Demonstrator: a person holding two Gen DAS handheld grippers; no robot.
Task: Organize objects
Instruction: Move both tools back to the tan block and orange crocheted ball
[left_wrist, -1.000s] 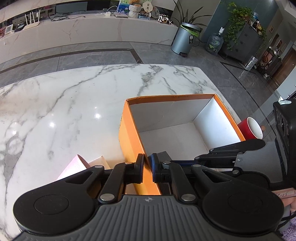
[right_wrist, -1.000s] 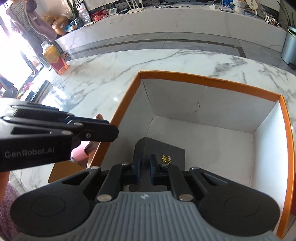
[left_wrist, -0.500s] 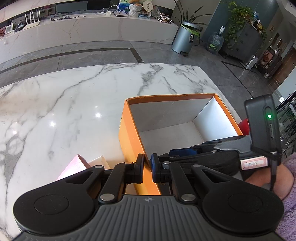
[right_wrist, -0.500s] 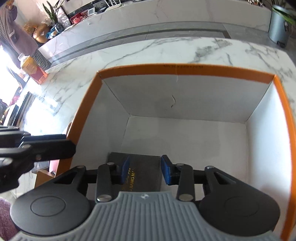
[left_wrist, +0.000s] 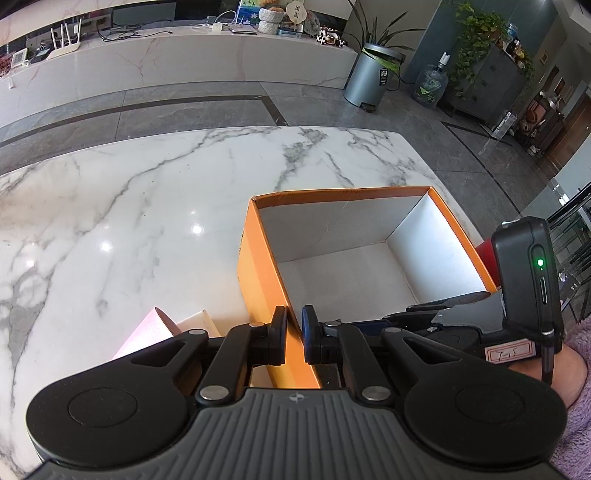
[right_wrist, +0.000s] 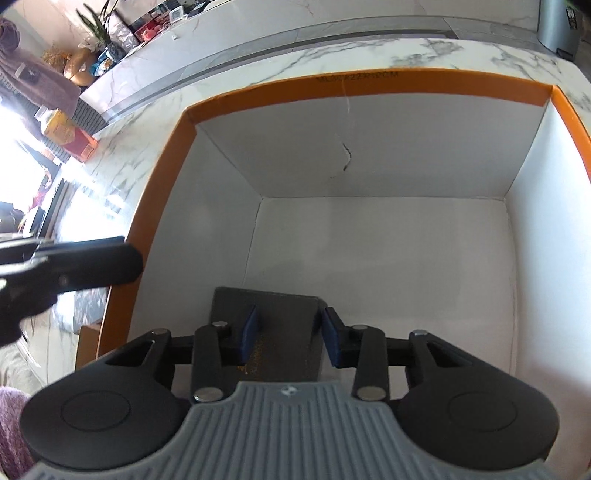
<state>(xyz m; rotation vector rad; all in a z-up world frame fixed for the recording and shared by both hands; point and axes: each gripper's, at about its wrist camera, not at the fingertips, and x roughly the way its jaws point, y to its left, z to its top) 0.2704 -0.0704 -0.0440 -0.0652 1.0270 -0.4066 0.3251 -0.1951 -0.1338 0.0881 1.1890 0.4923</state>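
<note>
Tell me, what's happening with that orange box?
A person with a gripper in each hand is tidying things into the orange box on the marble table. The left gripper is pinching the box's near wall. The right gripper is inside the box, its jaws open over a black flat box lying on the bottom.

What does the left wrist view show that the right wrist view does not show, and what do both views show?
Only the left wrist view shows the left gripper shut on the near left wall of the orange box, a pink item and a white one on the marble table beside the box, and a red cup behind its right wall.

Only the right wrist view shows the black flat box lying on the orange box's floor, between the open right gripper, whose jaws have just been opening.

Both show the orange box, its white inside and the table.
</note>
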